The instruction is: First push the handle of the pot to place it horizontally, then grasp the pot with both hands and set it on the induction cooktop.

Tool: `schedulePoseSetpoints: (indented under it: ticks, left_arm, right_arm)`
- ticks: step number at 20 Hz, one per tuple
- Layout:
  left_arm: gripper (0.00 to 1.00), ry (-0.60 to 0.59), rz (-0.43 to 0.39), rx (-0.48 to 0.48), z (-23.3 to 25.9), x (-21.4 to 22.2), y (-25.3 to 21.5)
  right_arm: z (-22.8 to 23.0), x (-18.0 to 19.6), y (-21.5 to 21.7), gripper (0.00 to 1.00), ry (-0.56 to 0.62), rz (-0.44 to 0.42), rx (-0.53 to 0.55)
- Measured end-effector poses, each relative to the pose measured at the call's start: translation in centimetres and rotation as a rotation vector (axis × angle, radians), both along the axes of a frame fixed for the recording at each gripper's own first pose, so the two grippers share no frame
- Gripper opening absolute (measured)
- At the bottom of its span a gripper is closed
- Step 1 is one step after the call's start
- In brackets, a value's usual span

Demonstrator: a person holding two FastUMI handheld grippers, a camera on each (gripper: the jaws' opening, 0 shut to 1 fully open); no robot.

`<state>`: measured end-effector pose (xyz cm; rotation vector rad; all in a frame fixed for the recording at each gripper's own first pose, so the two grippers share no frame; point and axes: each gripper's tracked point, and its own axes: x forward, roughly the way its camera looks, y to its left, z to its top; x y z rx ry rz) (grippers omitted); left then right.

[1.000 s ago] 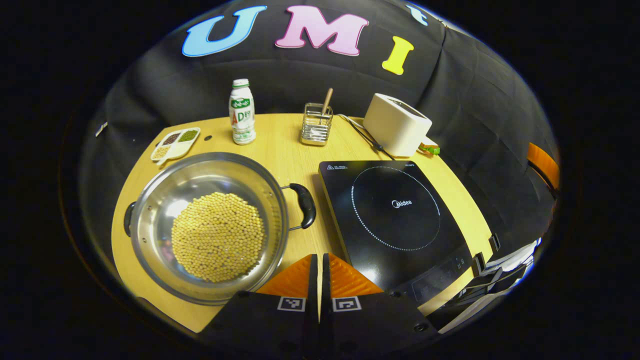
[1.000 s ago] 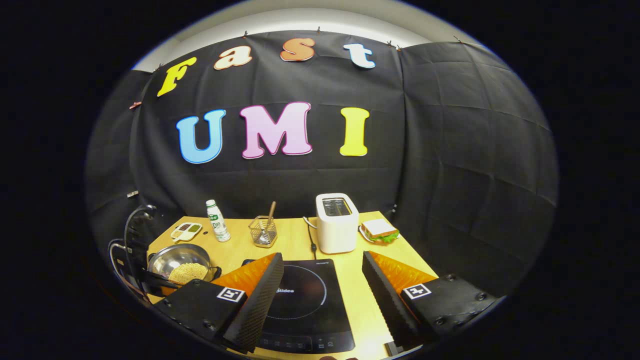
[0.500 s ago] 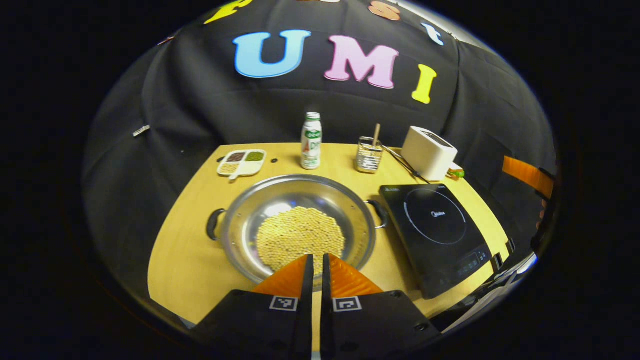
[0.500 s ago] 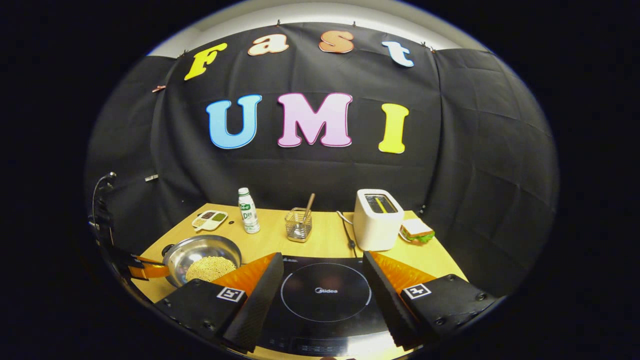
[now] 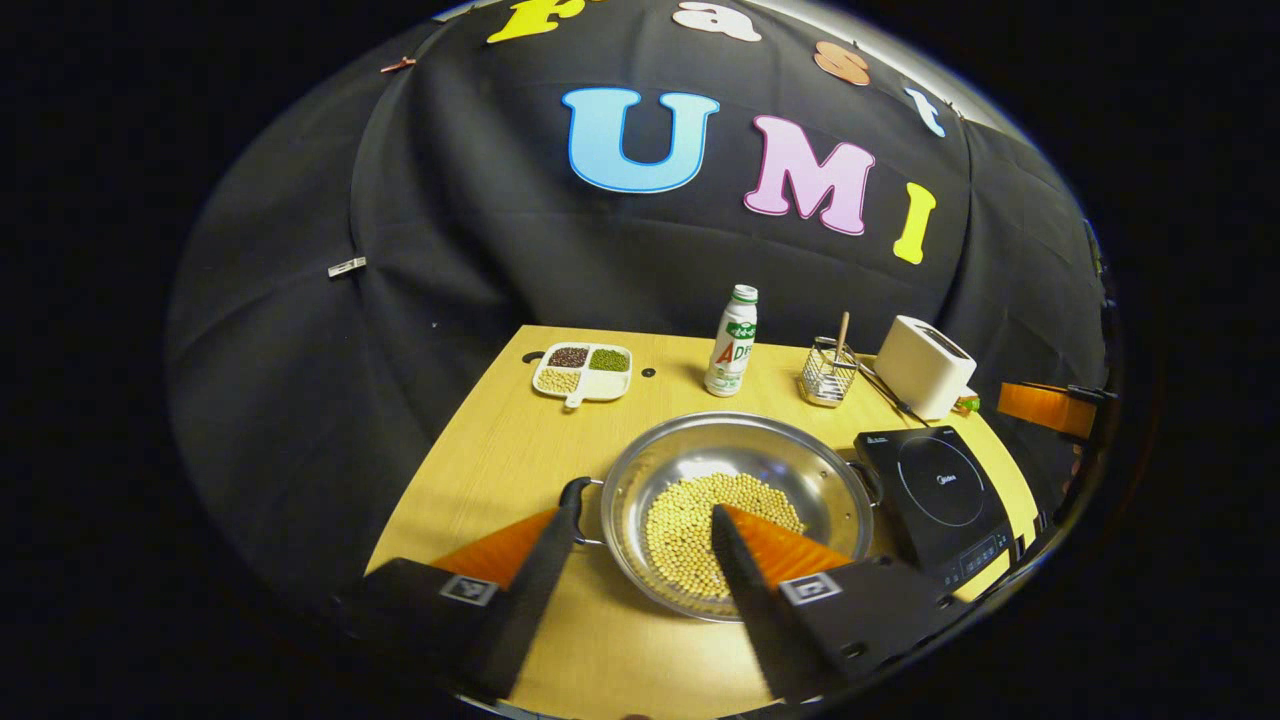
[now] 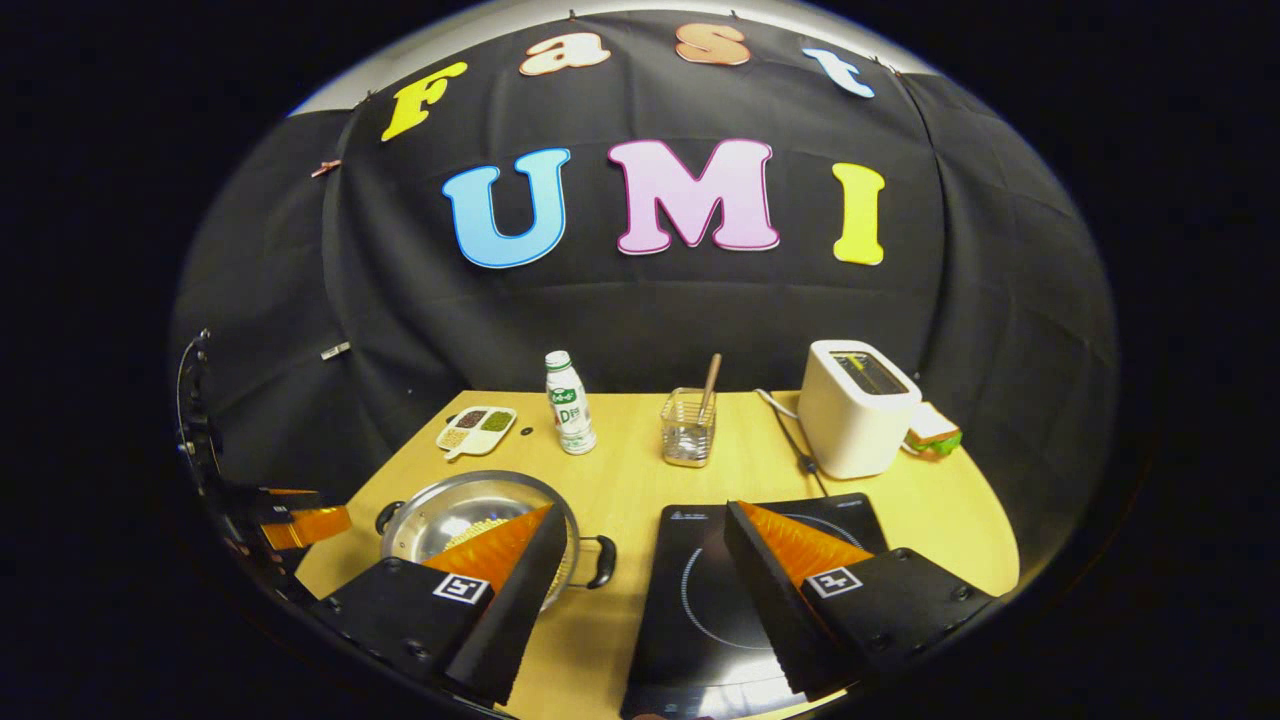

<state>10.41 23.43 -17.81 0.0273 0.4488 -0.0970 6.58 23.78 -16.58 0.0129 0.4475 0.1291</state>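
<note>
Both my left gripper (image 5: 632, 545) and right gripper (image 6: 640, 545) now hang spread, empty. Pot (image 5: 735, 500) (handles seemingly level) sits on the table beside the cooktop (image 6: 700, 580); lifting remains.

You have a shiny silver steel pot (image 5: 735, 470) with black loop handles, holding pale yellow beans (image 5: 700, 525), on a light yellow wood-grain worktop (image 5: 500, 460). The flat black glass induction cooktop (image 5: 940, 495) bears a white dotted ring. Behind stand a white bottle with green cap and label (image 5: 732, 342), a cream toaster (image 6: 858, 420) and a white divided dish (image 5: 583, 371) of dark, green and tan grains.
</note>
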Motion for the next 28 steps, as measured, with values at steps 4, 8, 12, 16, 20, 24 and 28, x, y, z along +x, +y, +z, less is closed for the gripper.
schedulePoseSetpoints:
  ticks: [4, 8, 12, 16, 20, 24, 28]
  left_arm:
    - [0.95, 0.002, -0.008, 0.014, -1.1, 2.1, 1.2]
    - [0.95, 0.014, -0.029, 0.007, -2.1, 4.5, 1.6]
    - [0.95, 0.029, -0.043, 0.010, -3.7, 7.0, 1.4]
    - [0.95, 0.066, -0.056, 0.004, -5.7, 8.7, 1.5]
    - [0.96, 0.102, -0.060, -0.008, -7.8, 10.0, 1.7]
    - [0.95, 0.137, -0.063, -0.017, -9.7, 11.2, 1.8]
    - [0.95, 0.175, -0.086, -0.035, -11.4, 12.1, 1.2]
  right_arm:
    - [-2.9, 2.1, 2.4, 0.99, 0.077, 0.019, 0.007]
    - [-6.3, 3.5, 3.9, 0.99, 0.154, 0.050, -0.020]
    - [-10.3, 4.5, 5.1, 0.99, 0.246, 0.086, -0.031]
    - [-13.1, 5.5, 5.4, 0.99, 0.268, 0.107, -0.071]
    - [-15.5, 6.5, 5.8, 0.99, 0.287, 0.108, -0.067]
    - [-18.1, 6.3, 6.6, 0.99, 0.341, 0.090, -0.031]
    - [-19.6, 6.4, 6.8, 0.99, 0.369, 0.070, -0.021]
